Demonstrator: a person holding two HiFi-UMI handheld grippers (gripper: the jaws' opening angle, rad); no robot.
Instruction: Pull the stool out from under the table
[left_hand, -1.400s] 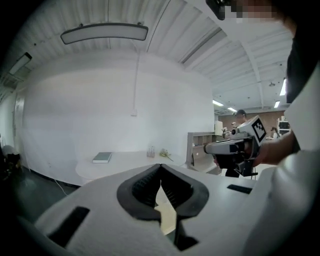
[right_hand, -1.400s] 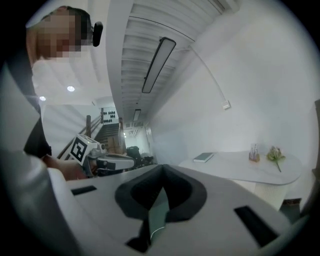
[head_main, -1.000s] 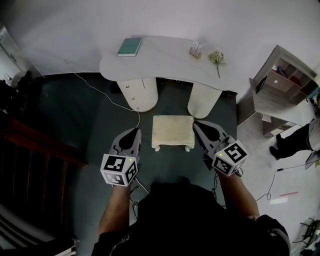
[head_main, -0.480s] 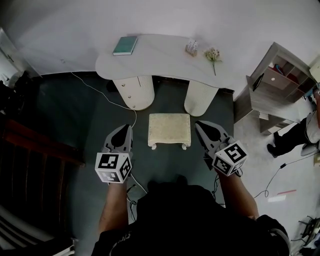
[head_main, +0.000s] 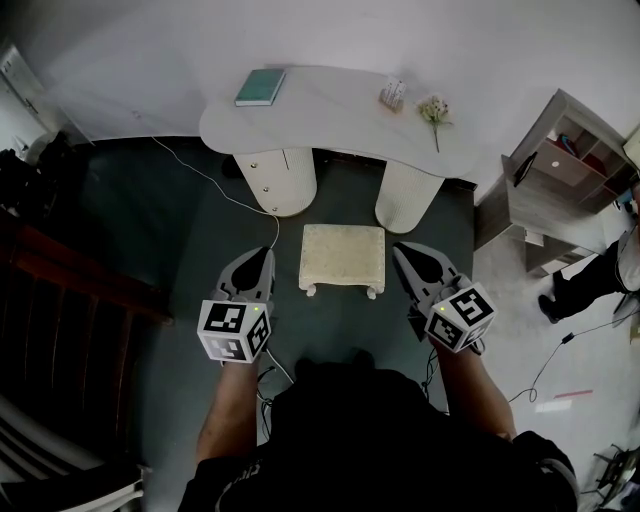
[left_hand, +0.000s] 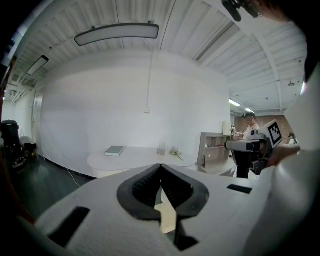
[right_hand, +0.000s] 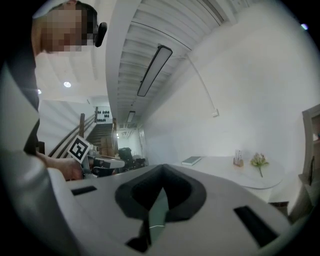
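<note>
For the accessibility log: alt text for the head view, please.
A cream stool stands on dark floor in front of the white table, between the shut left gripper and shut right gripper, neither touching it.

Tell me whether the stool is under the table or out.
Out: the stool stands upright, its whole top visible, clear of the table edge.

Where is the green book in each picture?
Head view: flat teal-green book, upper middle, on the white curved table, at its left end.
Left gripper view: left of centre, on the table.
Right gripper view: right of centre, on the table.
Shared landmark: pale flower sprig, right of the book.
</note>
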